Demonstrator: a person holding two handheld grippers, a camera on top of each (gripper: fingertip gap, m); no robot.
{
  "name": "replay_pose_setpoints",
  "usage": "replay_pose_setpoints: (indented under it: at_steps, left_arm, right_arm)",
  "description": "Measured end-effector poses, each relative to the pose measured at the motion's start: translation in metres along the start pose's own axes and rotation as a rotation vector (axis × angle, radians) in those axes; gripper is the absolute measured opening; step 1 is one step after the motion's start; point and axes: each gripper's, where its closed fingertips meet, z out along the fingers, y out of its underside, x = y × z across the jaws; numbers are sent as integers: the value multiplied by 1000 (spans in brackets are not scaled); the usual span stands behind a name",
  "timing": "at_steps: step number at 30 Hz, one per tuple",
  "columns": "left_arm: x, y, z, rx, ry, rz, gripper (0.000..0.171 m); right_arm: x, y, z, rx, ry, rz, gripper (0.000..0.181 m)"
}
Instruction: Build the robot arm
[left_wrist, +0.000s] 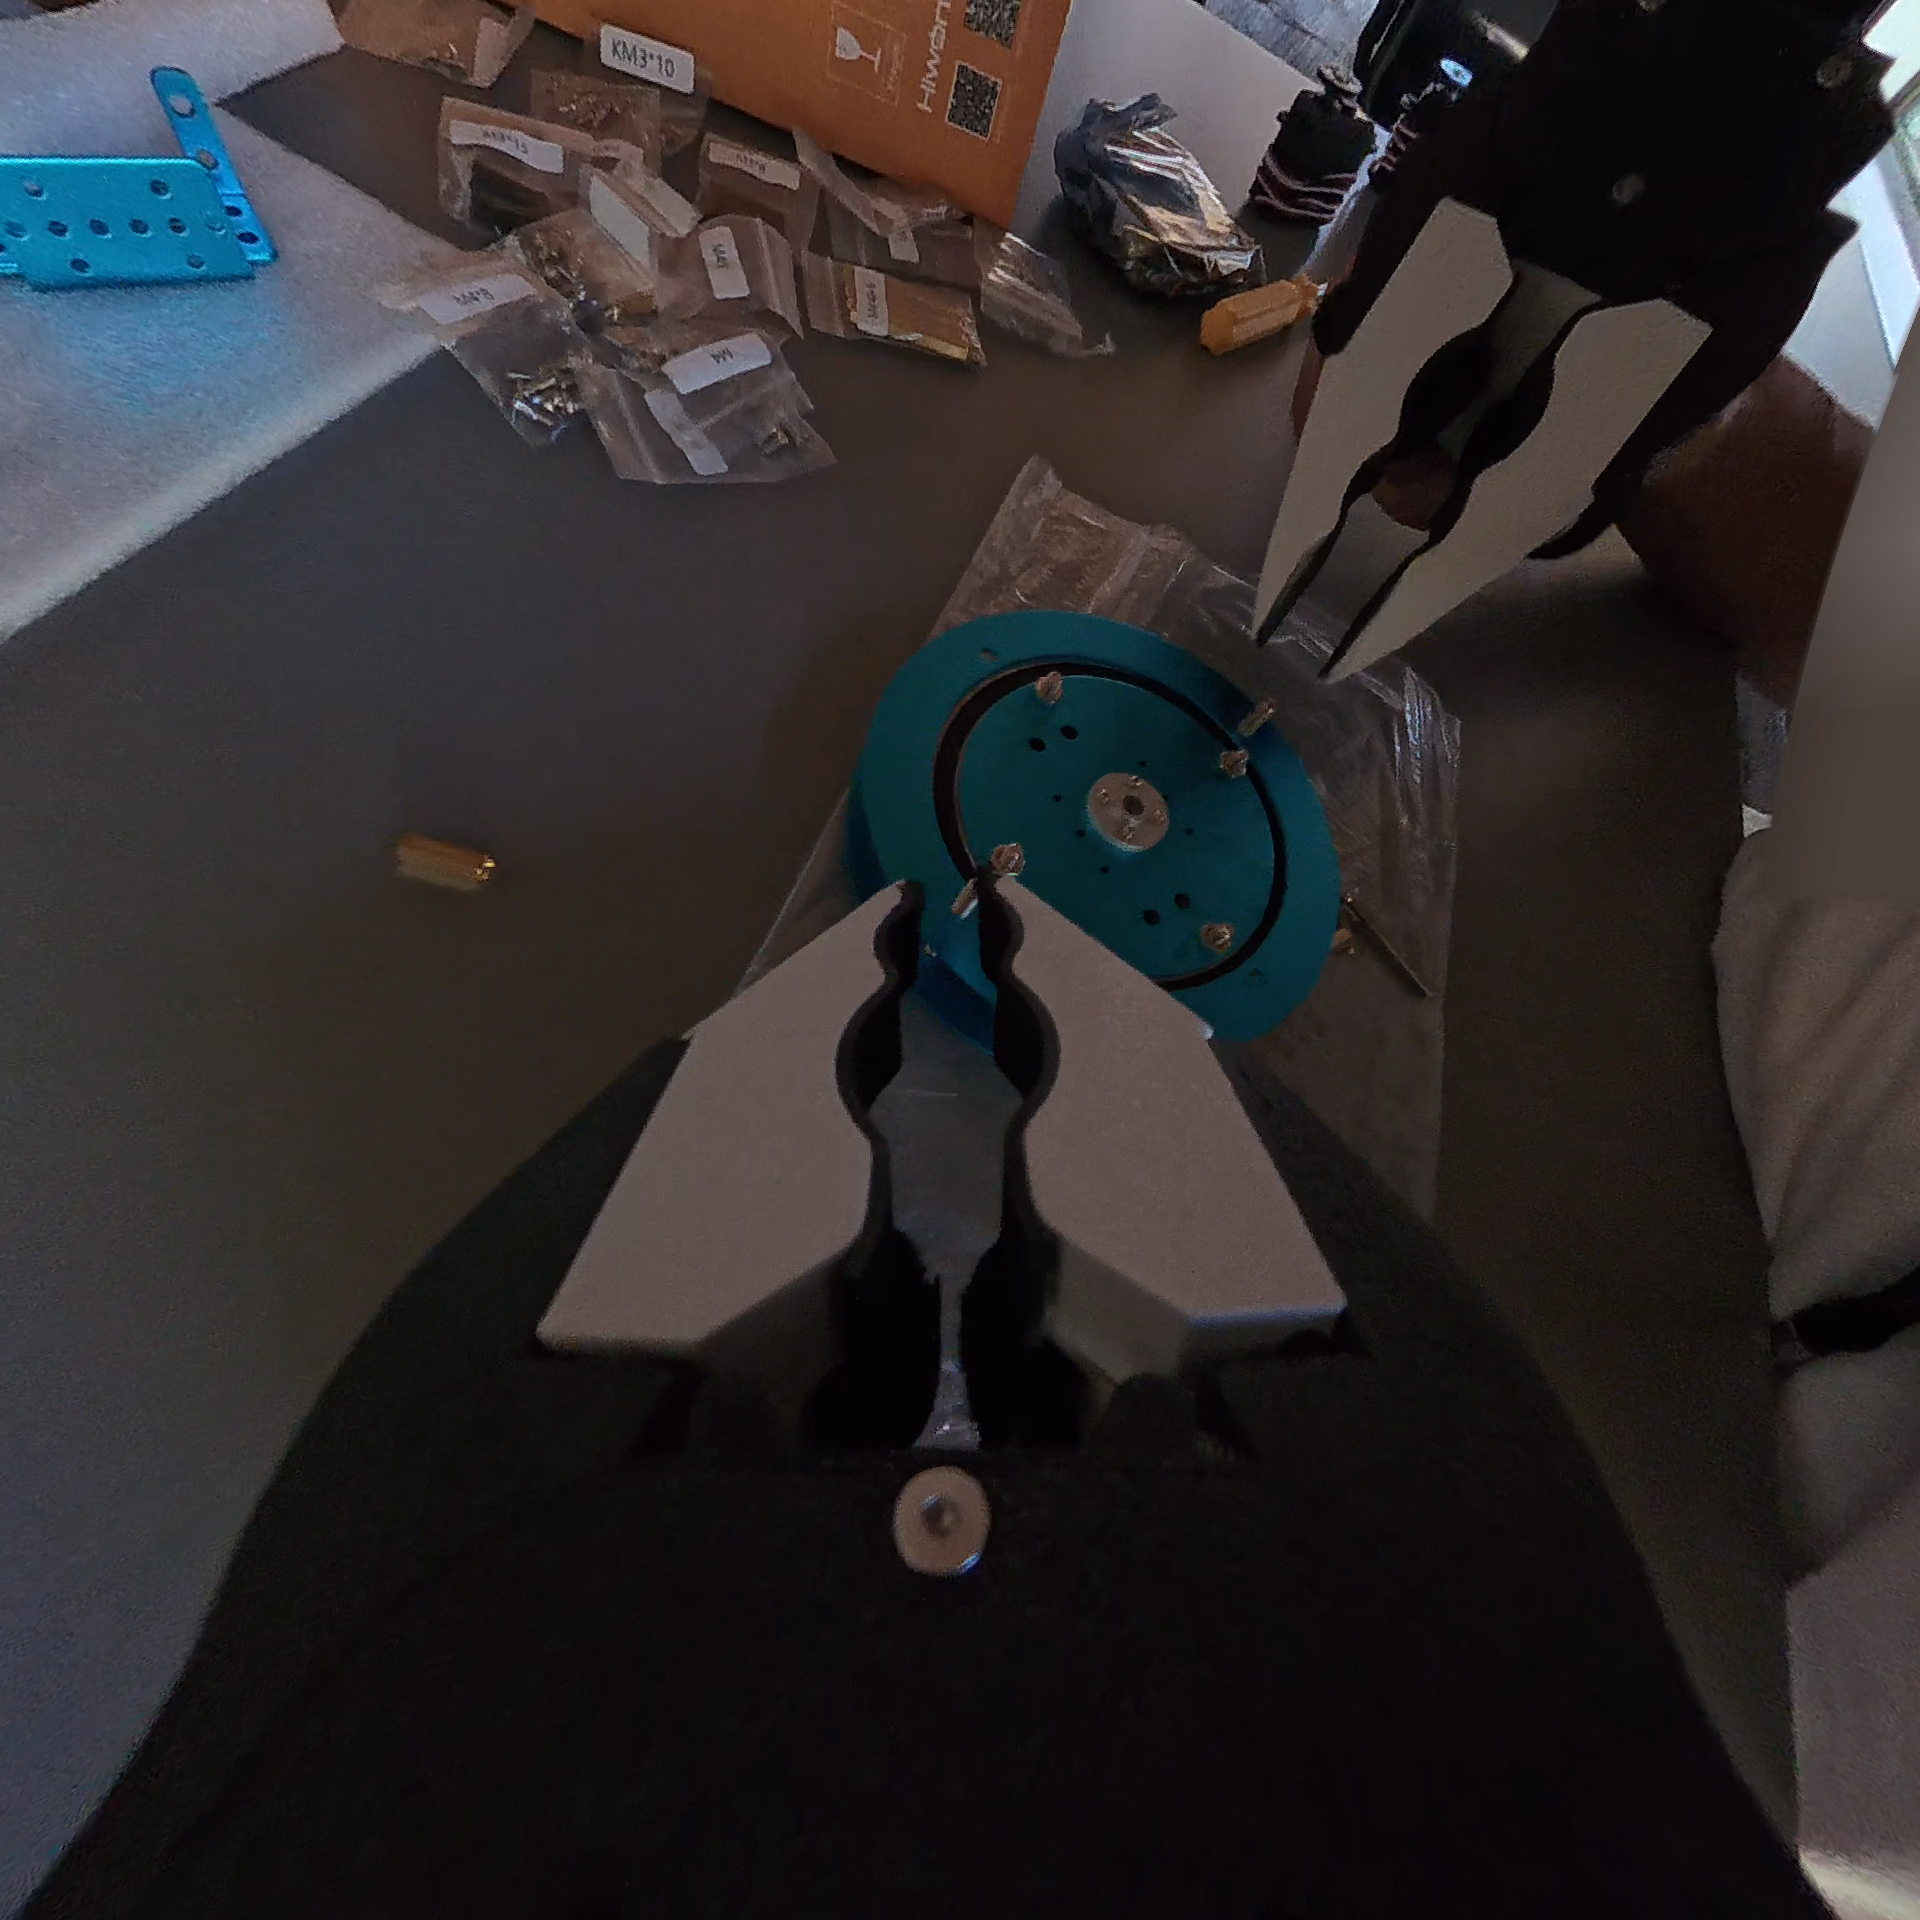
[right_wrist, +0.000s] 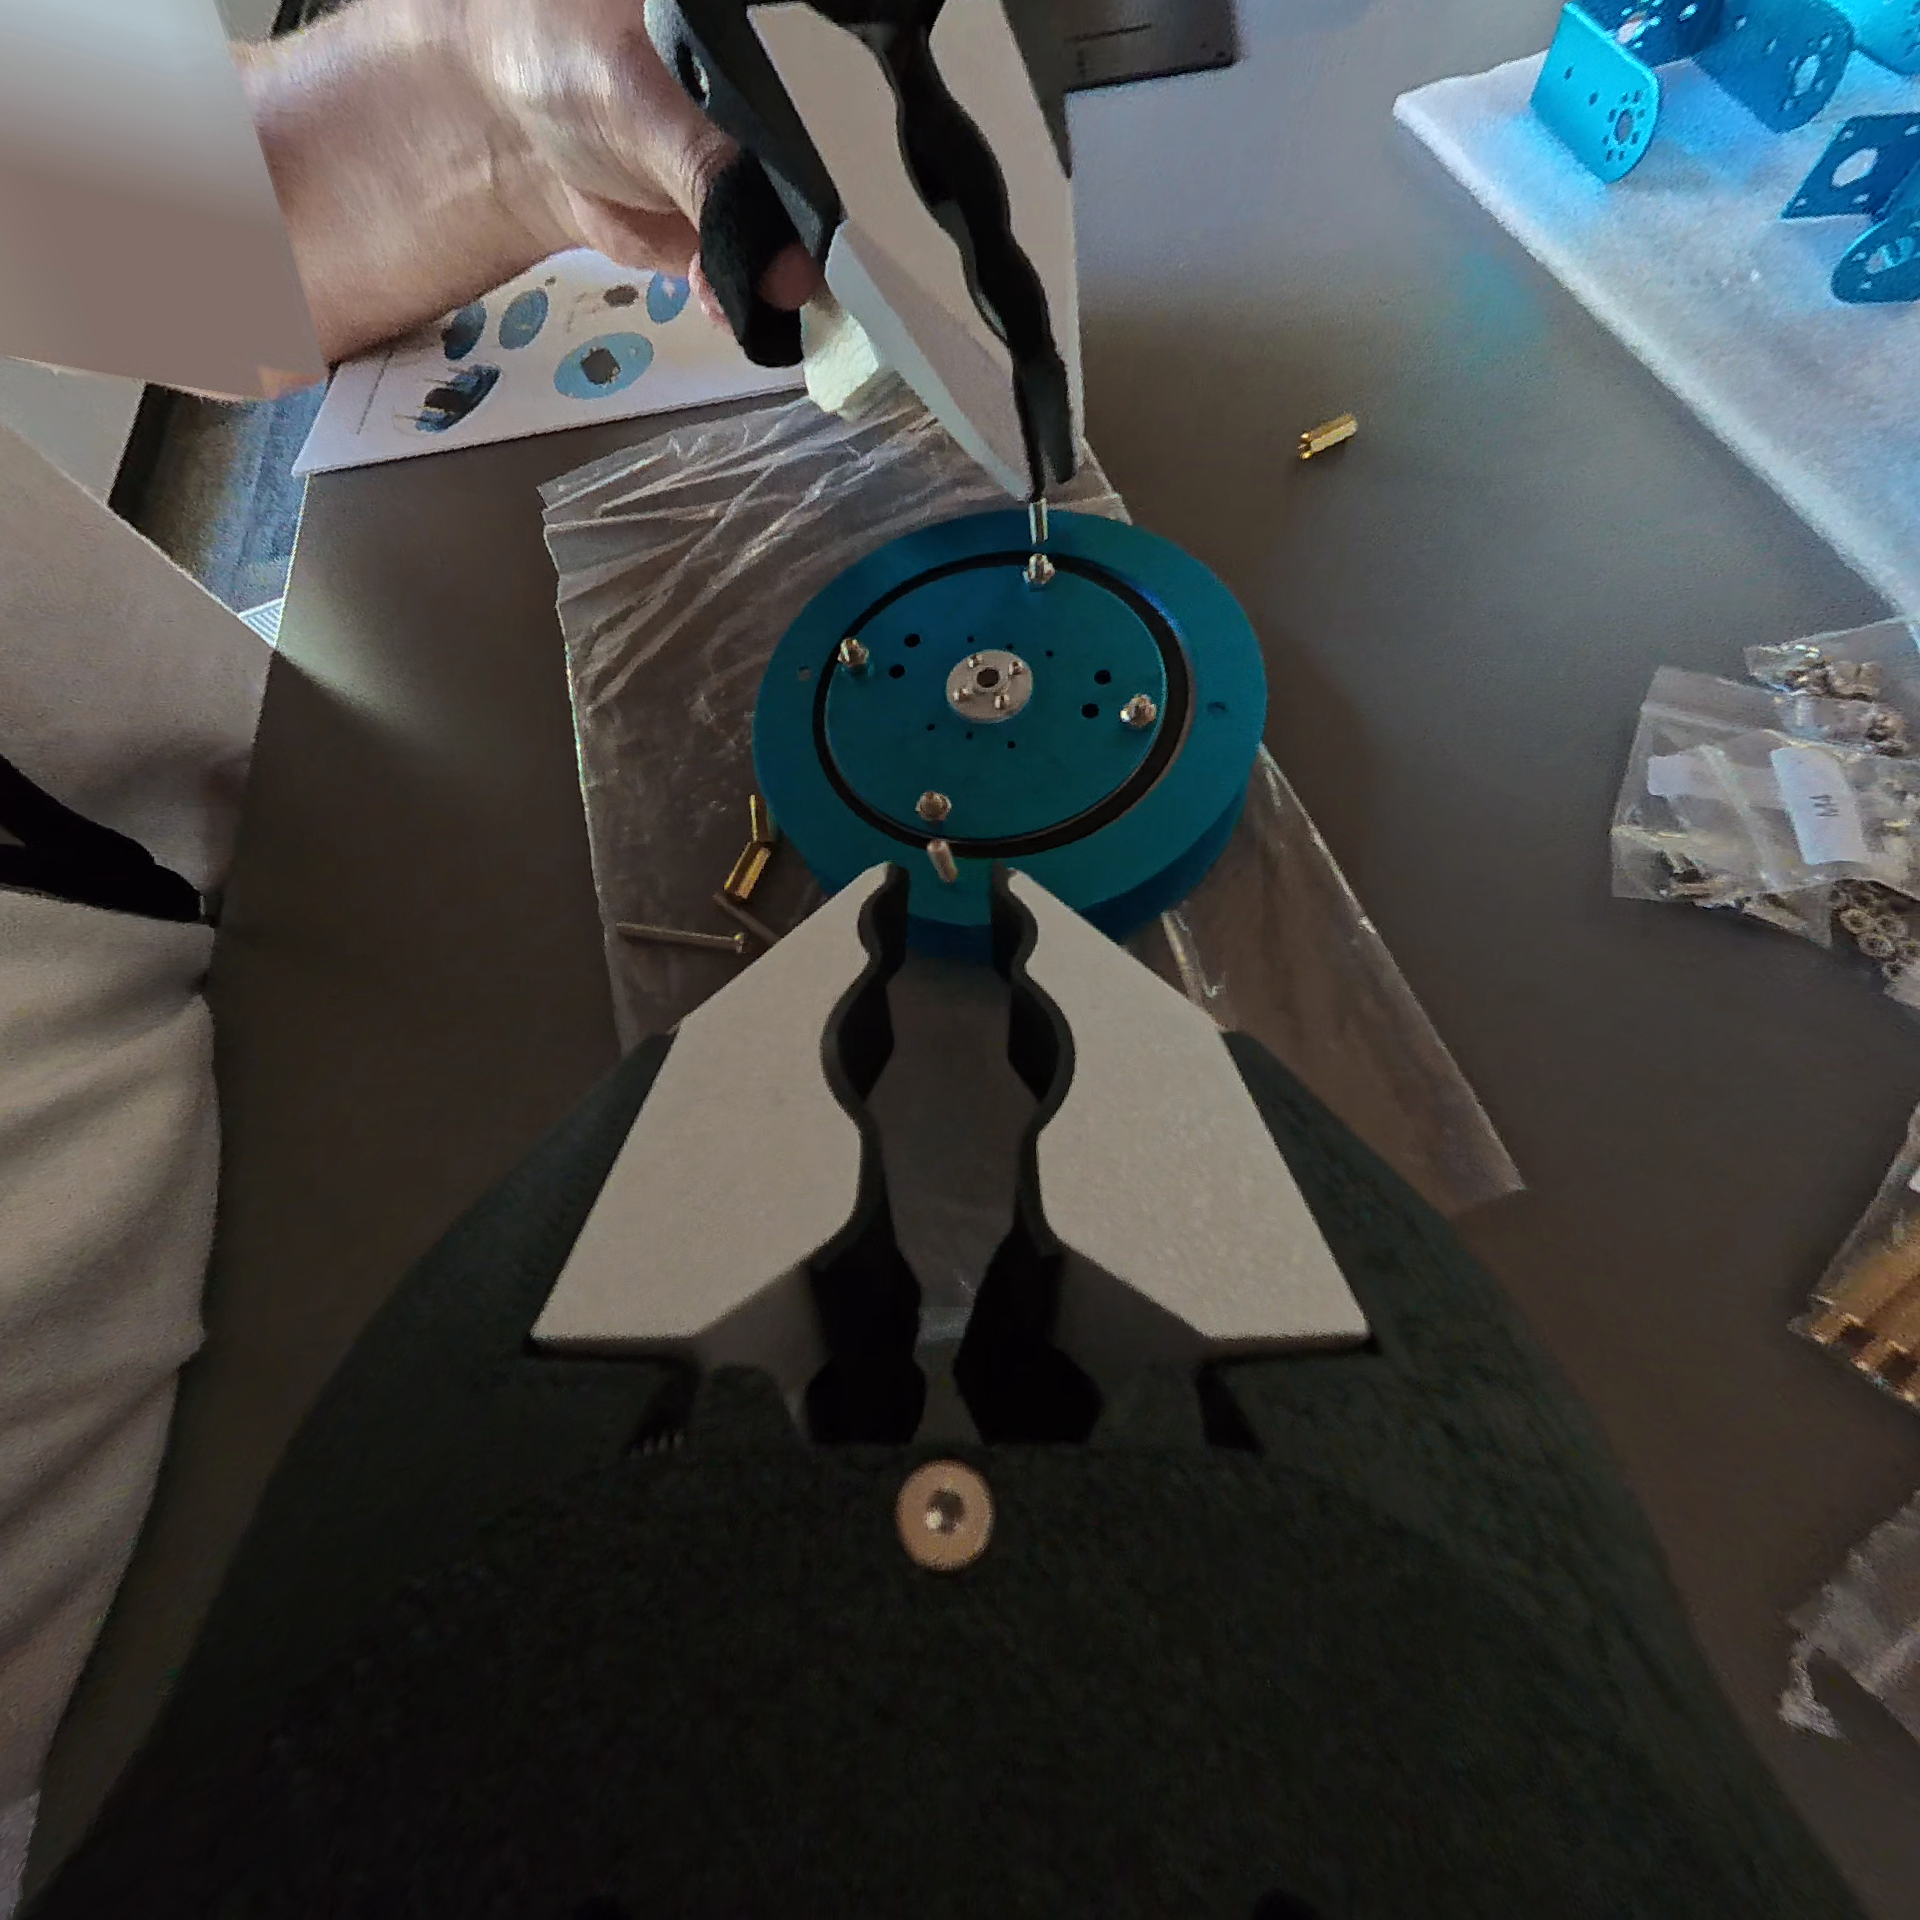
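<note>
The left gripper (left_wrist: 951, 894) pinches a small silver screw (left_wrist: 964, 900) between its nearly closed tips, at the near edge of the blue round base (left_wrist: 1101, 821). This base lies on a clear plastic bag (left_wrist: 1361, 748) on the grey worktop (left_wrist: 520, 727). The right gripper (right_wrist: 945, 883) is slightly open and holds nothing; a second upright screw (right_wrist: 940, 860) stands on the rim just ahead of its tips.

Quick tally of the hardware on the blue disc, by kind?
Hex nuts on the inner plate: 4
Upright screws on the outer ring: 2
Silver centre hub: 1
Total: 7
</note>
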Motion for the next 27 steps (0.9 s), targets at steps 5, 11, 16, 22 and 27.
replay_pose_setpoints:
  at_steps: [5, 11, 16, 22, 27]
  left_arm:
    - [0, 0, 1, 7, 0, 3, 10]
    - [-1, -5, 0, 25, 1, -1, 10]
    - [-8, -12, -9, 61, -16, 3, 15]
    - [5, -15, -25, 69, -119, 113, 25]
    - [55, -7, -37, 120, -167, 138, 25]
  right_arm:
    - [-2, -4, -3, 23, -43, 39, 16]
    - [-6, 4, 7, -34, -45, -3, 17]
    - [11, 9, -2, -35, -11, 42, 21]
    - [22, 17, -6, -57, 40, 21, 34]
    - [11, 24, -8, -64, -29, -33, 65]
